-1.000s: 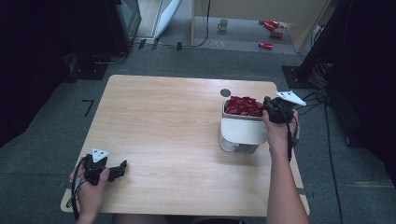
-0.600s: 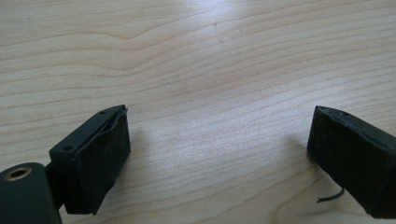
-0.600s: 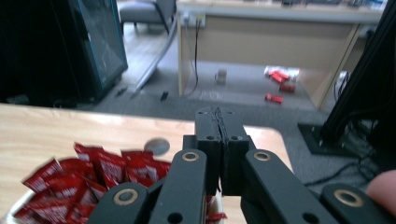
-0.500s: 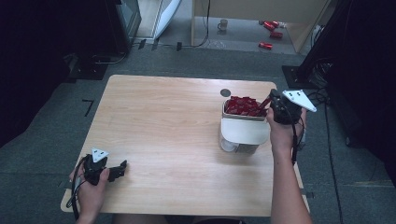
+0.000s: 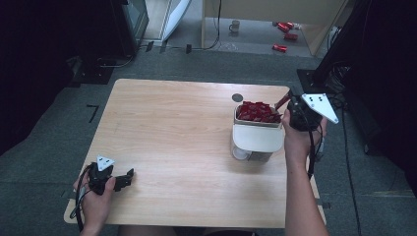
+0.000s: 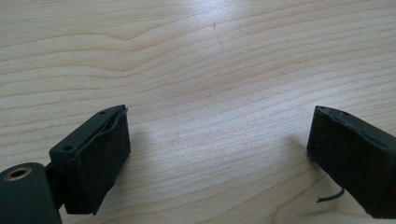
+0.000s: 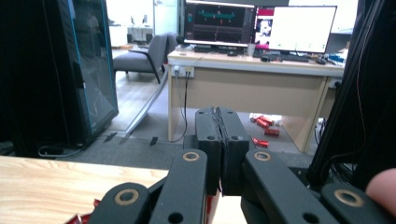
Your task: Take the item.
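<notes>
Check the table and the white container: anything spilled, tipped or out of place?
Nothing stands out. The white container stands upright near the table's right edge, red pieces heaped inside with none on the wood. A few red items lie on the floor beyond the table.

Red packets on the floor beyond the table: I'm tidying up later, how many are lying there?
3 in the high view: two close together near the desk's far leg, one nearer the table. The desk may hide more.
</notes>
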Tool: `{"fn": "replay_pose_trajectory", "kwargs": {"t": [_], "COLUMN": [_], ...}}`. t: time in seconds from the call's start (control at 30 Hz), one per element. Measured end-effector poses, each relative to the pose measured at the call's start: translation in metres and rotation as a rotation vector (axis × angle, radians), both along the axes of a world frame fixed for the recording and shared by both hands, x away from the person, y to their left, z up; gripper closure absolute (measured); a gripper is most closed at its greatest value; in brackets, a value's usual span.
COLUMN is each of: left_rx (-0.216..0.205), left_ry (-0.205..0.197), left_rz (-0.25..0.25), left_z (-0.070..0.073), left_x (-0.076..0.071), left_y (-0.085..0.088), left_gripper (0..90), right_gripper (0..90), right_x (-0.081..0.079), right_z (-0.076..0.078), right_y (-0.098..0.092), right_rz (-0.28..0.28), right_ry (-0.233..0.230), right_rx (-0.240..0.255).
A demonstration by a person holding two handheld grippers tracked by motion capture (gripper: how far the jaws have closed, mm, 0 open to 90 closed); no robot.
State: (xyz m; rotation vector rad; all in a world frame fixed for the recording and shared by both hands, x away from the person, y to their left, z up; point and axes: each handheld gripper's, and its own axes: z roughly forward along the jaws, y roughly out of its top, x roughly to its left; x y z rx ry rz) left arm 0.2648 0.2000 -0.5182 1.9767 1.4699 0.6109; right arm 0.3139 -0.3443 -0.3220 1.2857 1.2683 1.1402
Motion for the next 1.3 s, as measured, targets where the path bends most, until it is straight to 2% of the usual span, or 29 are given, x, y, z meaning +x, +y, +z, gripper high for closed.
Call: {"fn": "replay_pose_trajectory", "kwargs": {"t": [0.2, 0.33, 0.57, 0.77, 0.83, 0.87, 0.93, 1.07, 1.3], "left_rx": [0.0, 0.0, 0.0, 0.0, 0.0, 0.0, 0.0, 0.0, 0.0], "left_ry": [0.001, 0.001, 0.001, 0.001, 0.001, 0.001, 0.001, 0.001, 0.001], "left_rz": [0.0, 0.0, 0.0, -0.001, 0.0, -0.001, 0.0, 0.0, -0.001], "left_z": [0.0, 0.0, 0.0, 0.0, 0.0, 0.0, 0.0, 0.0, 0.0], "left_x": [0.0, 0.0, 0.0, 0.0, 0.0, 0.0, 0.0, 0.0, 0.0], "left_y": [0.0, 0.0, 0.0, 0.0, 0.0, 0.0, 0.0, 0.0, 0.0], "left_gripper": [6.4, 6.4, 6.4, 6.4, 6.4, 6.4, 6.4, 6.4, 6.4], "right_gripper": [90.0, 90.0, 90.0, 90.0, 90.0, 90.0, 90.0, 90.0, 90.0], "right_x": [-0.006, -0.011, -0.016, -0.019, -0.019, -0.019, -0.02, -0.02, -0.018], "right_z": [0.014, 0.024, 0.025, 0.021, 0.02, 0.018, 0.017, 0.008, -0.01], "right_y": [0.007, 0.018, 0.037, 0.056, 0.062, 0.067, 0.069, 0.083, 0.096], "right_rz": [0.025, 0.066, 0.117, 0.175, 0.193, 0.217, 0.224, 0.264, 0.295], "right_ry": [-0.036, -0.062, -0.07, -0.067, -0.063, -0.059, -0.057, -0.04, -0.01], "right_rx": [-0.006, -0.01, -0.01, -0.015, -0.005, 0.018, 0.022, 0.03, 0.037]}}
